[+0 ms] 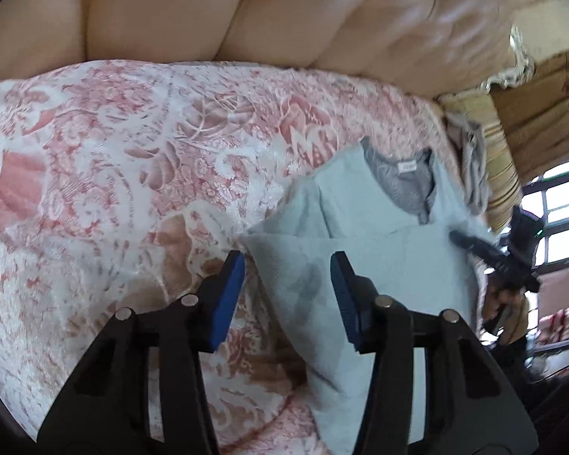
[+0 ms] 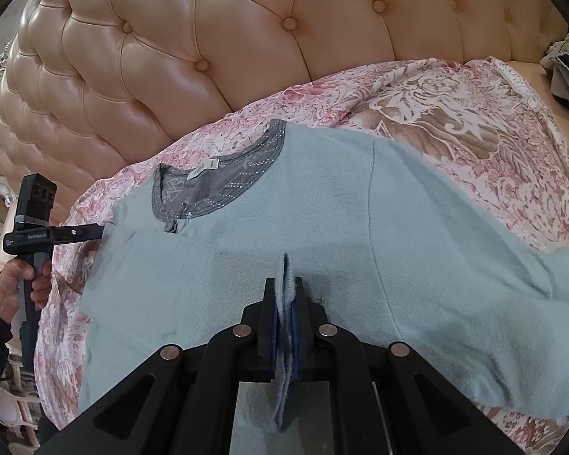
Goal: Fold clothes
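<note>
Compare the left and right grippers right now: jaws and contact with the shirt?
Left gripper: jaws apart, pads gripping nothing, over the light blue shirt. Right gripper: jaws shut, pinching a fold of the shirt. Shared: black frames, blue pads, angled down at the bed.

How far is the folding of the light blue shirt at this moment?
Done: the light blue shirt lies spread on the floral bedspread, collar toward the headboard, with one side already turned inward. In hand: the right tool is shut on a pinched ridge of the shirt; the left tool is open over its edge, gripping nothing. Left: the other sleeve still lies out flat, and the final folds remain.
</note>
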A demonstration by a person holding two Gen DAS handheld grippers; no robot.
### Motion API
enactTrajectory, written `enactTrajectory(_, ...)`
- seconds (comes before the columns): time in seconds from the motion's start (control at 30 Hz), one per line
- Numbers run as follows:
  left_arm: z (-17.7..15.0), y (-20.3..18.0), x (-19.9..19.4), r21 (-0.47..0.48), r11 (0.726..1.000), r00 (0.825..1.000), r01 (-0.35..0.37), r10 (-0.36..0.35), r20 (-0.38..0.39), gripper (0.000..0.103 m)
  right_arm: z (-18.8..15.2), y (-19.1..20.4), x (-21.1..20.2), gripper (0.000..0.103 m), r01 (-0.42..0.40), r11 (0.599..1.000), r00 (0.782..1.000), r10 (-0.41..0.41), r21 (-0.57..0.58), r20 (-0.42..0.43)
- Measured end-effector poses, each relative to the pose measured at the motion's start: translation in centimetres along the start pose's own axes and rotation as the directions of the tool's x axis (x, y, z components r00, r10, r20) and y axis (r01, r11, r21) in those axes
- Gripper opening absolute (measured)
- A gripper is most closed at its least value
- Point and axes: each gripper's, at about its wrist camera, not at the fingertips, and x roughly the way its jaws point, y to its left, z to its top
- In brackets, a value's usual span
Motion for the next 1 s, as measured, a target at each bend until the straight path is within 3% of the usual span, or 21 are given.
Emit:
enactTrajectory(0.07,0.0,0.0,0.5,0.02,1.0,0.999,-0.022,0.023,-0.025,0.05,0.0,0.0,0.0,0.006,0.0,1.0,1.0,0.0,-0.002,0.0)
enactTrajectory(0.1,-0.2,0.2,0.8,0.032,0.999,0.998,-0.029,0.03,-0.047,0.042,0.0,0.0,0.0,0.006,0.0,1.0,1.0,0.0,-0.002,0.0)
enactTrajectory(0.13,-0.3,0.1,1.2,0.048,0.998,0.996,-0.033,0.037,-0.076,0.021,0.0,0.0,0.0,0.006,-0.001,1.0,1.0,0.001,-0.001,-0.001)
enactTrajectory(0.23,-0.5,-1.2,0.6,0.109,0.992,0.995,-0.067,0.074,-0.061,0.012,0.0,-0.1,-0.1,0.006,-0.005,1.0,1.0,0.005,0.002,-0.002)
enactTrajectory(0.27,-0.7,-2.1,0.2,0.155,0.98,0.99,-0.126,0.133,-0.037,0.012,0.0,-0.1,-0.1,0.006,-0.006,1.0,1.0,0.006,0.003,-0.002)
enactTrajectory(0.3,-1.2,-3.3,-0.1,0.216,0.953,0.975,-0.214,0.221,-0.007,0.011,0.0,-0.1,-0.1,0.006,-0.006,1.0,1.0,0.006,0.005,-0.003)
enactTrajectory(0.33,-1.9,-4.9,-0.3,0.294,0.895,0.94,-0.334,0.338,0.041,0.011,0.0,0.0,-0.1,0.006,-0.001,1.0,1.0,0.001,0.001,-0.002)
enactTrajectory(0.37,-2.9,-6.5,-0.3,0.365,0.821,0.895,-0.439,0.436,0.093,0.011,0.0,0.1,-0.1,0.006,0.004,1.0,1.0,-0.004,-0.002,-0.002)
enactTrajectory(0.43,-4.9,-9.1,0.1,0.471,0.666,0.803,-0.579,0.565,0.189,0.011,0.0,0.2,-0.1,0.006,0.011,1.0,1.0,-0.011,-0.006,-0.001)
enactTrajectory(0.47,-5.6,-9.9,-0.1,0.488,0.632,0.785,-0.602,0.579,0.219,0.011,0.0,0.2,-0.1,0.006,0.011,1.0,1.0,-0.011,-0.005,-0.001)
enactTrajectory(0.5,-5.7,-9.9,-0.6,0.457,0.678,0.811,-0.575,0.545,0.212,0.011,0.0,0.2,-0.1,0.006,0.009,1.0,1.0,-0.009,-0.004,0.0)
enactTrajectory(0.53,-5.3,-9.4,-1.3,0.404,0.745,0.846,-0.531,0.498,0.193,0.012,-0.1,0.2,-0.1,0.006,0.01,1.0,1.0,-0.01,-0.003,0.001)
enactTrajectory(0.57,-4.9,-8.7,-2.0,0.348,0.794,0.867,-0.498,0.464,0.183,0.012,-0.1,0.2,-0.2,0.006,0.01,1.0,1.0,-0.01,-0.002,0.002)
enactTrajectory(0.67,-2.3,-5.2,-3.5,0.163,0.905,0.916,-0.394,0.371,0.155,0.012,-0.1,0.2,-0.2,0.006,0.011,1.0,1.0,-0.011,-0.002,0.003)
enactTrajectory(0.73,-0.5,-3.2,-3.7,0.079,0.948,0.947,-0.308,0.298,0.12,0.011,-0.2,0.3,-0.2,0.006,0.011,1.0,1.0,-0.011,-0.003,0.001)
enactTrajectory(0.83,1.3,-3.0,-2.6,0.142,0.961,0.971,-0.237,0.232,0.057,0.012,-0.1,0.2,-0.2,0.006,0.009,1.0,1.0,-0.009,-0.006,-0.003)
enactTrajectory(0.9,2.0,-3.6,-1.7,0.235,0.935,0.963,-0.266,0.27,0.018,0.012,-0.1,0.2,-0.2,0.006,0.005,1.0,1.0,-0.005,-0.006,-0.004)
enactTrajectory(1.0,2.6,-4.9,-0.1,0.372,0.897,0.954,-0.238,0.289,-0.084,0.013,0.0,0.2,-0.2,0.006,0.003,1.0,1.0,-0.003,-0.007,-0.005)
